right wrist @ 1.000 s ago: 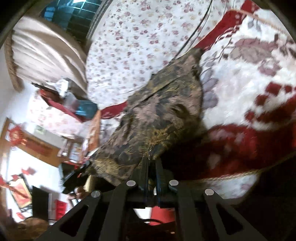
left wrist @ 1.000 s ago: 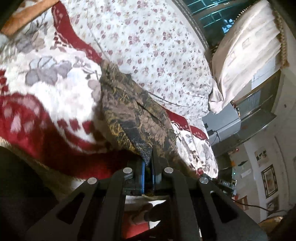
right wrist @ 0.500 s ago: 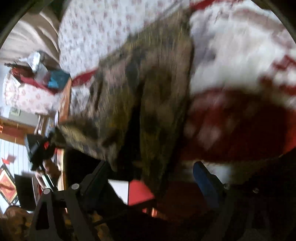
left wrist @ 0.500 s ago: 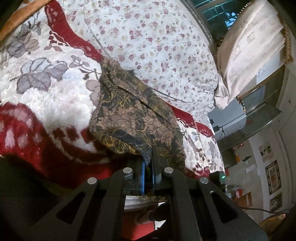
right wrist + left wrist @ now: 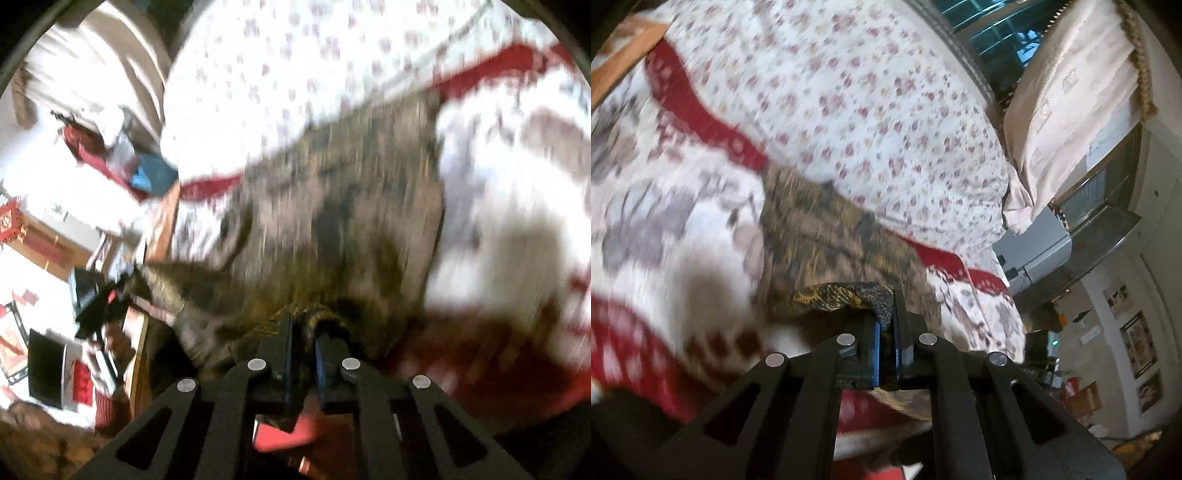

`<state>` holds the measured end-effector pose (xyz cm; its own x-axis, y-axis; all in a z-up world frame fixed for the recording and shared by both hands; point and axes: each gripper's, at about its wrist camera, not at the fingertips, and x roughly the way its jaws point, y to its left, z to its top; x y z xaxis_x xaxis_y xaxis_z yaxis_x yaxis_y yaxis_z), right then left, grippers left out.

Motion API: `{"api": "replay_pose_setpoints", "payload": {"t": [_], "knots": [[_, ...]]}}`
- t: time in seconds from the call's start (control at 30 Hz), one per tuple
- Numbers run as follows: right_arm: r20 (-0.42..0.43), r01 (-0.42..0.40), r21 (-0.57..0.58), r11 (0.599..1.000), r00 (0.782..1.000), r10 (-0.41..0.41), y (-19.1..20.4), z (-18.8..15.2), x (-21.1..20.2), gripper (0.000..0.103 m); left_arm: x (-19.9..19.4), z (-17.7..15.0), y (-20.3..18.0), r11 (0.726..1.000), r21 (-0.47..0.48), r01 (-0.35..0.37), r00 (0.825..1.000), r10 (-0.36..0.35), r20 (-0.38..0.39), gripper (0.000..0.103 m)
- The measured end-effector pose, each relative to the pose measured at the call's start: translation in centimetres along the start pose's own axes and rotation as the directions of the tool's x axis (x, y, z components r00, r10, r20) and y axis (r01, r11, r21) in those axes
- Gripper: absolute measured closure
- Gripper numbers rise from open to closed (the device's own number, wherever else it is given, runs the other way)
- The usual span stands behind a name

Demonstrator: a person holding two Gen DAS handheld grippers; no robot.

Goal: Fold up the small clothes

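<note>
A small dark garment with a brown and gold floral print (image 5: 827, 236) lies on a red and white blanket (image 5: 676, 206). My left gripper (image 5: 888, 314) is shut on the garment's near edge, which bunches up at the fingertips. In the right wrist view the same garment (image 5: 347, 206) is blurred. My right gripper (image 5: 303, 325) is shut on another part of its near edge. My left gripper shows small in the right wrist view (image 5: 99, 306), holding a corner.
A white bedspread with small pink flowers (image 5: 857, 96) lies behind the garment. A cream curtain (image 5: 1082, 107) and a window are at the far right. A grey appliance (image 5: 1034, 254) and furniture stand beyond the bed's edge.
The right gripper was open half a second ago and is now shut on the garment again. Both views are blurred; the garment's near edge has been carried forward over the rest.
</note>
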<state>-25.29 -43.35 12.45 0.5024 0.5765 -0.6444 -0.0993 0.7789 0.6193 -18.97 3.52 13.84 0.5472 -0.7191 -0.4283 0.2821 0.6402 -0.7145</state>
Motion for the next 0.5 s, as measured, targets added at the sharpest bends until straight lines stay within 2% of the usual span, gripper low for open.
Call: {"api": "replay_pose_setpoints", "payload": {"t": [0.13, 0.27, 0.37, 0.5], "knots": [[0.14, 0.024, -0.012, 1.0, 0.99, -0.022, -0.3, 5.7, -0.6, 0.095, 2.6, 4.6, -0.6, 0.998, 0.053, -0.044, 0.999, 0.042, 0.035, 0.099], [0.212, 0.069, 0.0, 0.998, 0.975, -0.067, -1.2, 11.8, 0.8, 0.095, 5.8, 9.5, -0.4, 0.994, 0.077, -0.073, 0.995, 0.068, 0.068, 0.099], [0.22, 0.129, -0.007, 0.992, 0.968, -0.125, -1.2, 16.2, 3.2, 0.095, 9.4, 12.6, 0.7, 0.99, 0.077, -0.119, 0.992, 0.114, 0.061, 0.099], [0.207, 0.217, 0.016, 0.976, 0.954, -0.215, -3.2, 21.1, 7.0, 0.095, 15.9, 16.2, 3.6, 0.982, 0.066, -0.175, 0.984, 0.176, 0.002, 0.099]]}}
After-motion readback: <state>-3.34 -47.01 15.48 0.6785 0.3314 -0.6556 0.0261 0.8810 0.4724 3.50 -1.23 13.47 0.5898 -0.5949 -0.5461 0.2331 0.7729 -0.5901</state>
